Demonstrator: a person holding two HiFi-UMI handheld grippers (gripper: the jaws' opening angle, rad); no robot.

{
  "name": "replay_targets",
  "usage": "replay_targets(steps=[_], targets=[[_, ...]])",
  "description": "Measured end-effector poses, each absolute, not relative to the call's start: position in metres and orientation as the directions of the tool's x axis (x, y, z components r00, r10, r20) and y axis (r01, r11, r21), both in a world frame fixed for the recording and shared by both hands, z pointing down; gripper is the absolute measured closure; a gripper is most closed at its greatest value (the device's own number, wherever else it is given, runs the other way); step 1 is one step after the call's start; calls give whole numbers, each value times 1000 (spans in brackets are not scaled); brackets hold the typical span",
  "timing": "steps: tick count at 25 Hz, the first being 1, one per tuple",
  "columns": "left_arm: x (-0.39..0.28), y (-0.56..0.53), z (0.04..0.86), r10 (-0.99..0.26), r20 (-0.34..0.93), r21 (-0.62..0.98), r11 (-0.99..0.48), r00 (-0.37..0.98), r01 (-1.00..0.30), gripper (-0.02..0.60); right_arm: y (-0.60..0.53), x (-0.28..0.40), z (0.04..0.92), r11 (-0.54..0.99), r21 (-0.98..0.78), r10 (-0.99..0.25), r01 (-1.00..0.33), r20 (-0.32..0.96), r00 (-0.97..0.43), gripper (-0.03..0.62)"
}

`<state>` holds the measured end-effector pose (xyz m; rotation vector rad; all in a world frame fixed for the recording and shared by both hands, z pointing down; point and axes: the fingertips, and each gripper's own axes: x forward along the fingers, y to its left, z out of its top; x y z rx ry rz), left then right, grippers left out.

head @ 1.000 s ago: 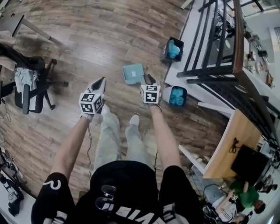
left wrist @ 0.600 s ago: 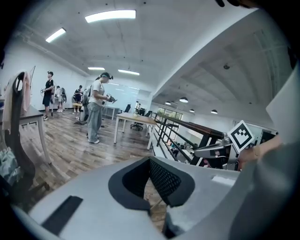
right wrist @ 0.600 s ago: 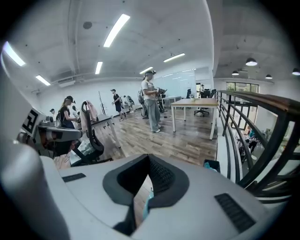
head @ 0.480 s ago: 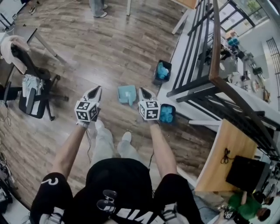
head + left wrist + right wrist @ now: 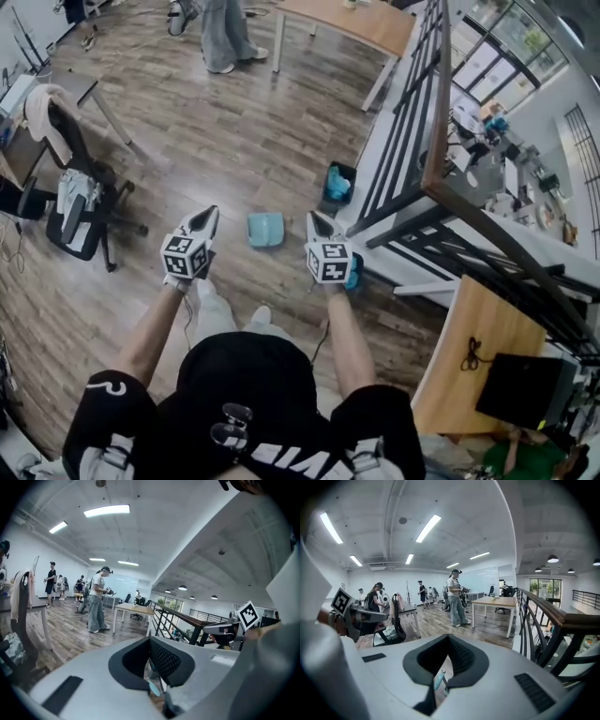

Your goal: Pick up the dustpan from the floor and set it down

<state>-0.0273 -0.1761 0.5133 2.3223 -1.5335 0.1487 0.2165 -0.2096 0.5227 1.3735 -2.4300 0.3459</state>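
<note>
The light blue dustpan (image 5: 265, 228) lies flat on the wooden floor, far below and between my two grippers. My left gripper (image 5: 210, 212) is held up to its left and is shut, its fingers coming to a point with nothing in them. To the dustpan's right, my right gripper (image 5: 313, 217) is also held up and shut, and it is empty. In the left gripper view the left gripper (image 5: 149, 639) points out level across the room. The right gripper (image 5: 449, 637) does the same in the right gripper view, where a sliver of pale blue (image 5: 438, 681) shows below the closed jaws.
A black metal railing (image 5: 427, 141) runs along the right, with a dark bin (image 5: 339, 184) of blue material at its foot. An office chair (image 5: 77, 202) stands at the left. A wooden table (image 5: 352, 21) and a person's legs (image 5: 225, 33) are farther off. A wooden desk (image 5: 464, 366) sits at the lower right.
Both grippers have risen well away from the floor as the person stood up. The dustpan stays on the floor and now looks smaller and farther below.
</note>
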Motion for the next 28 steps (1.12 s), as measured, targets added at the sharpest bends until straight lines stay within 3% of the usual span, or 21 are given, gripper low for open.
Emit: replay_targets(steps=[10,28], targets=[[-23,-156,494,-893,248,208,-330,376,-921,583,-192,257,499,470,-40,-817,-882,359,-452,599],[-19,-157,488,-895,254,178,-330,367,-927,583,-196,260,496,472,-57,-820,-880,337,-462,599]])
